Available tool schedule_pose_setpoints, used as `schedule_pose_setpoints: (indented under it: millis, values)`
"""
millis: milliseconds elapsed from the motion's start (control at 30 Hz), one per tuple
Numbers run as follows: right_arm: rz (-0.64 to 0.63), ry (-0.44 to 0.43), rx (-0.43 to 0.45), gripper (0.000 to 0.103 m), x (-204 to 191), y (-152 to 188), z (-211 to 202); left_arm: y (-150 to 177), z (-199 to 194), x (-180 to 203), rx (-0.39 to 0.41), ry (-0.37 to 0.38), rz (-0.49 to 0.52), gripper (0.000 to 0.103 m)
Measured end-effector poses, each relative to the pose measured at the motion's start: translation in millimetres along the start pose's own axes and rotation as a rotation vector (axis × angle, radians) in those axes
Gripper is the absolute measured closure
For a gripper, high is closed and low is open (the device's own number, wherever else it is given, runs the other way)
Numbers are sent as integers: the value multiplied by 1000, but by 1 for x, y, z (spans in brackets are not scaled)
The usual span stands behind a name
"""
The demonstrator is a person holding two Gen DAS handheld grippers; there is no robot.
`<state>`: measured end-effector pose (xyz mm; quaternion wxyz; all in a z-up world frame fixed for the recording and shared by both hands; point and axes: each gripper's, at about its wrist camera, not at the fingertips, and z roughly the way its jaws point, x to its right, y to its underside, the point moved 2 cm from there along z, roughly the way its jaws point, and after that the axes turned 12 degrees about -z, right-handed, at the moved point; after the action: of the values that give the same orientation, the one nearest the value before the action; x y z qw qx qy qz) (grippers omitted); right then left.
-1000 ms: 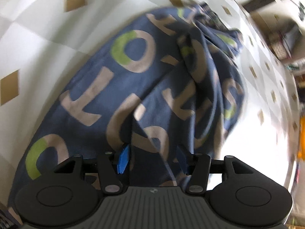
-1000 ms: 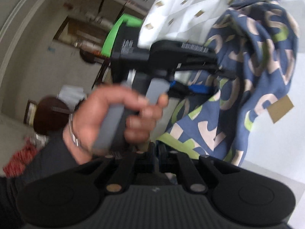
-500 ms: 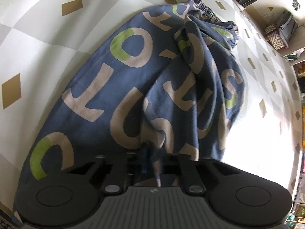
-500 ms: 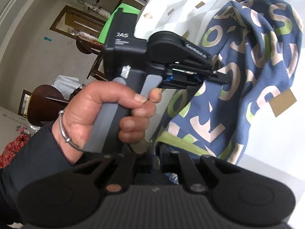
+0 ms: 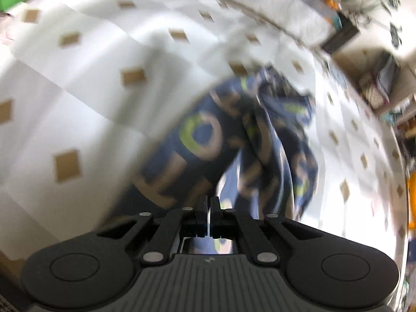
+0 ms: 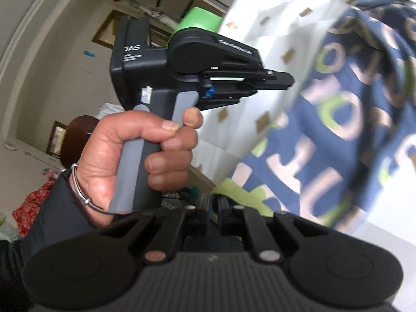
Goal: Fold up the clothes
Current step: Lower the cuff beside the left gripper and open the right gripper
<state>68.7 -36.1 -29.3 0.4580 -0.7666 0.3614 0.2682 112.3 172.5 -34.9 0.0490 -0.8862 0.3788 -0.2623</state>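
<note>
Both grippers pinch one navy garment printed with big cream and lime letters [image 5: 262, 153]; the left gripper [image 5: 208, 209] has its fingers drawn together on a fold of the cloth, the right gripper [image 6: 212, 208] likewise on a lime-edged hem. The garment hangs bunched from the two grips, trailing onto the white diamond-patterned sheet [image 5: 85, 98]; its long axis runs away from the left gripper toward the sheet's far side. To fold cleanly, I'd judge the two held points want spreading level and taut; the slack middle could twist.
</note>
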Motion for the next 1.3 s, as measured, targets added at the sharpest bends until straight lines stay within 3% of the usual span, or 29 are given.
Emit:
schedule_pose_setpoints:
  millis: [67,167,267,333,367,500,600,733,967,1300]
  values:
    - [-11,0,5,96,-6,-4,12,-8,-10,-15,24,-21,-41,103]
    - [-8,23,-10,96,-8,-8,34,-8,-8,-32,-3,-38,-96,103]
    - [-15,111,-45,80,-5,-7,47,-7,-5,-49,-31,-55,-152,103]
    - [-28,177,-55,58,-2,-5,47,-7,-4,-61,-50,-66,-189,100]
    - [-43,211,-62,54,-1,-5,46,-7,-3,-67,-59,-72,-207,95]
    - [-102,307,-122,51,4,1,44,10,5,-55,-114,-74,-179,71]
    - [-112,387,-147,47,4,8,38,25,11,-45,-156,-80,-128,61]
    - [-108,506,-148,43,3,22,26,41,14,-48,-187,-111,-105,56]
    - [-6,569,-130,39,-1,57,14,60,8,-72,-176,-196,-115,44]
    - [96,656,-82,38,4,84,3,92,8,-78,-228,-152,-133,43]
